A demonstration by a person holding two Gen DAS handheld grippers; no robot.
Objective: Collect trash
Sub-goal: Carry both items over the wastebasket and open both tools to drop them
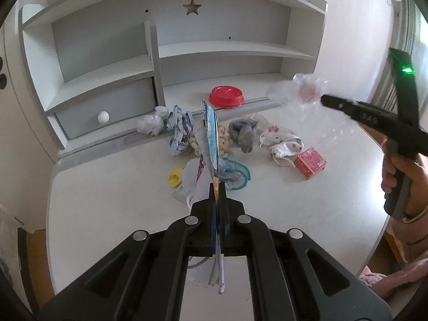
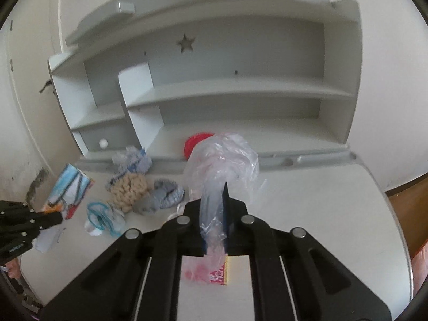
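Both claws clenched: left claw (image 1: 218, 187) pinches a flimsy, probably paper wrapper (image 1: 211, 131); right claw (image 2: 214, 208) bunches a featherlight, slippery plastic bag (image 2: 222, 157).

No writing can be read: the print on the pink box (image 1: 310, 162) and the colourful packet (image 2: 70, 187) is too blurred.
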